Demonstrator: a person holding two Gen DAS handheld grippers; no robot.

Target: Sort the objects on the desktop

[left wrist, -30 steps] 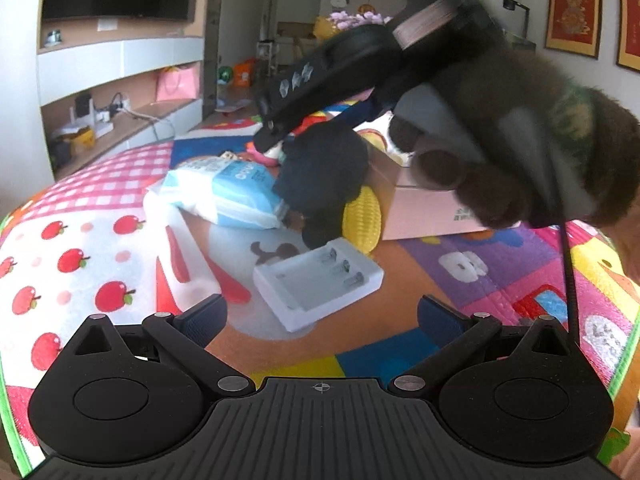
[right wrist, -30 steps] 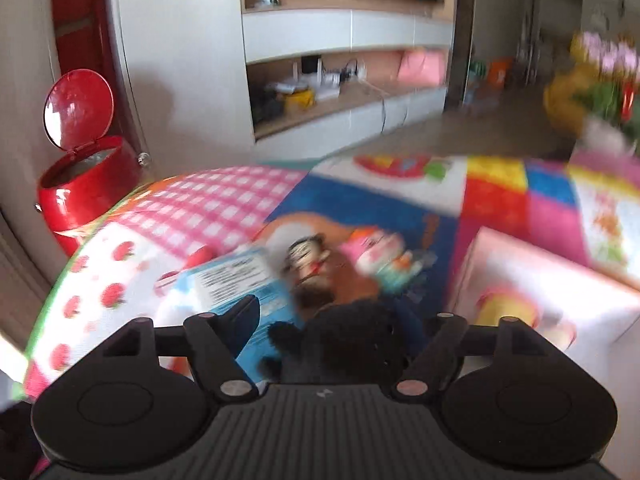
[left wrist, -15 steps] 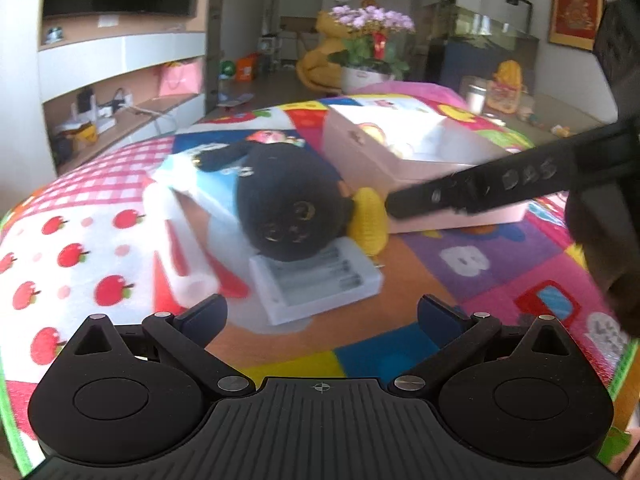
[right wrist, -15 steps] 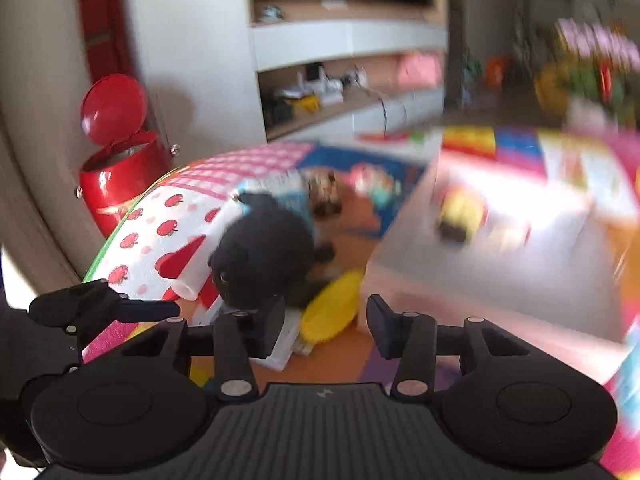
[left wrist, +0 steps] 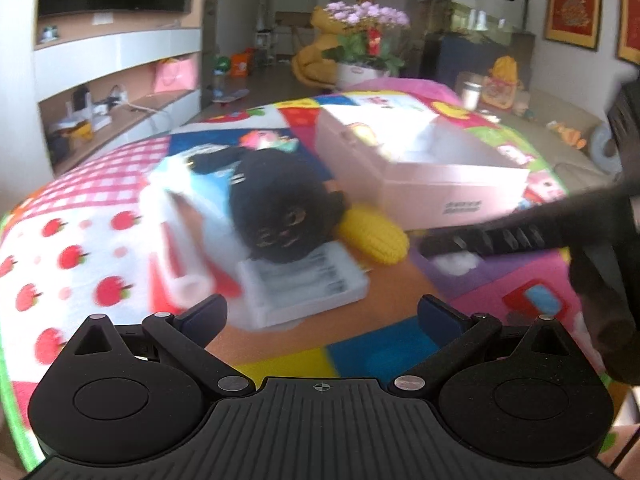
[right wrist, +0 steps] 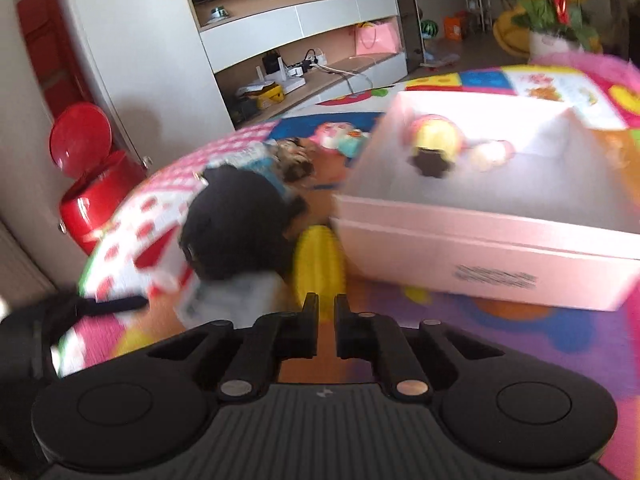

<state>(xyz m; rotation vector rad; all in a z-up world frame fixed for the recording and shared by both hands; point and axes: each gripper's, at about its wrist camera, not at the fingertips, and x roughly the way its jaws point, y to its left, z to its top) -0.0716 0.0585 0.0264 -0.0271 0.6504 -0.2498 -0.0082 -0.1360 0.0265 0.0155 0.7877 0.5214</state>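
The right gripper (right wrist: 326, 320) points at the yellow corn toy (right wrist: 318, 264), its fingers nearly closed with only a narrow gap between them and nothing held. The left gripper (left wrist: 322, 316) hangs wide open and empty over the mat, facing the white battery charger (left wrist: 304, 284). The corn toy lies on the play mat (left wrist: 80, 248), wedged between the black plush toy (left wrist: 280, 208) and the front wall of the pink box (right wrist: 480, 256), touching or nearly touching both. In my judgement the step in hand is picking up the corn for the box; to do it well the right fingers must first spread wider than the toy, then come down across its narrow width, clear of the box wall. The plush rests partly on the charger and on a blue-and-white packet (left wrist: 208, 184), so it may shift if nudged. Small toys already lie inside the box, one yellow (right wrist: 434, 144). A red pedal bin (right wrist: 92, 200) stands off the mat, well apart. Both views are blurred, so exact contact cannot be confirmed.
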